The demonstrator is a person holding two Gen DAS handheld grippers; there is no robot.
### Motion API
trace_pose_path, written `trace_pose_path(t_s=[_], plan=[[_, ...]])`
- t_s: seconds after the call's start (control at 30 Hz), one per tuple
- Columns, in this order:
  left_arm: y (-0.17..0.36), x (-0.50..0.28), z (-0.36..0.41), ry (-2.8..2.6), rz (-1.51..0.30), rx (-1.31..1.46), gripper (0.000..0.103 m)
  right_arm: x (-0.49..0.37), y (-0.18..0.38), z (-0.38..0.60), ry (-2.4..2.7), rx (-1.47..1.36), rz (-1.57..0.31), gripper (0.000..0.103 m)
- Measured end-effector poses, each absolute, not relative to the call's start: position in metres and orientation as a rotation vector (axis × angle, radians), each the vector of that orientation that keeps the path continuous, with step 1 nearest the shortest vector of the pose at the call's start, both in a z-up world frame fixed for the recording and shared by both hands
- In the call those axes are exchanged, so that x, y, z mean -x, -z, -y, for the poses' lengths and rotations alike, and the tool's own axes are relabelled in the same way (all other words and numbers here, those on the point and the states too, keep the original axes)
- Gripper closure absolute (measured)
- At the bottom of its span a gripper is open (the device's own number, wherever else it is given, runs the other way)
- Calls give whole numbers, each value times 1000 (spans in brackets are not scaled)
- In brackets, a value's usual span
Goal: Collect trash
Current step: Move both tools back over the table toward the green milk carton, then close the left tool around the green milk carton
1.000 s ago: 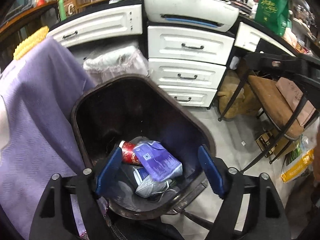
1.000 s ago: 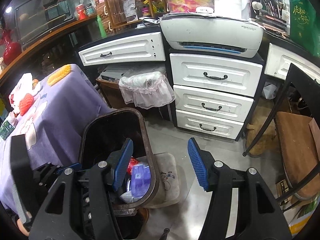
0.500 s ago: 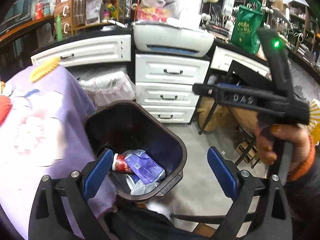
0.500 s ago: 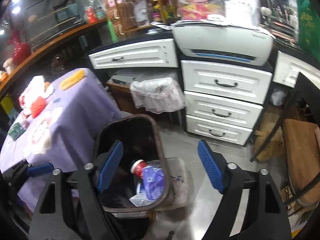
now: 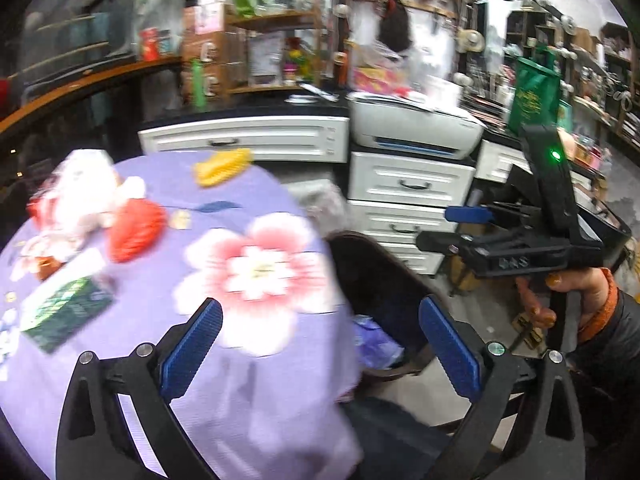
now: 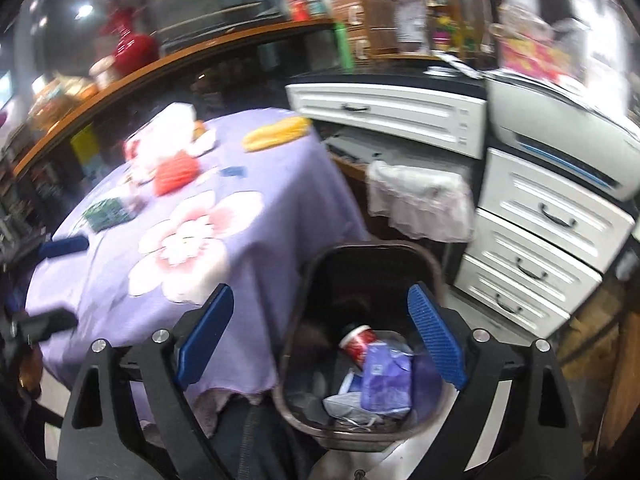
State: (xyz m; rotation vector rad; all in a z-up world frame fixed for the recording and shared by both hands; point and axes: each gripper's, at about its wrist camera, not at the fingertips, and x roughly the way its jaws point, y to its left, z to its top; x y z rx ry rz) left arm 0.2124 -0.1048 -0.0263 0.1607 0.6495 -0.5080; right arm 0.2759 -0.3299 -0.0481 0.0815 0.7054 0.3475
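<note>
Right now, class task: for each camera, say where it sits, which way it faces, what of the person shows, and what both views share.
Left wrist: on the left gripper, jaws open, facing the purple tablecloth; the right hand shows.
Right wrist: on the right gripper, jaws open, looking down into the trash bin; no hand is clear.
Shared: tablecloth, bin, white drawers, printer.
</note>
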Motion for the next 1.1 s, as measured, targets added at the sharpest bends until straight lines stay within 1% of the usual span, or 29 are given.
trace_pose_path(t_s=[0.27,0.47,0.6,0.77,1.0,1.1], plan=[[18,-224,31,429,-648,-144,6,-288,46,275,-460,-14,-733,13],[11,-248,-15,432,-675,-268,6,-291,45,254,-512,-16,-754,8],[8,-276,-41,473,-748,-343,6,-294,49,246,-527,-15,-782,8],[19,-308,-50,538,-854,-472,6,-297,51,235,-532,-6,-800,8],[42,-341,-42,622,-972,-638,6,-306,47,232,-535,-33,-802,7],[53,-353,-39,643,-1019,-681,9,-311,46,233,-537,-53,-806,7]])
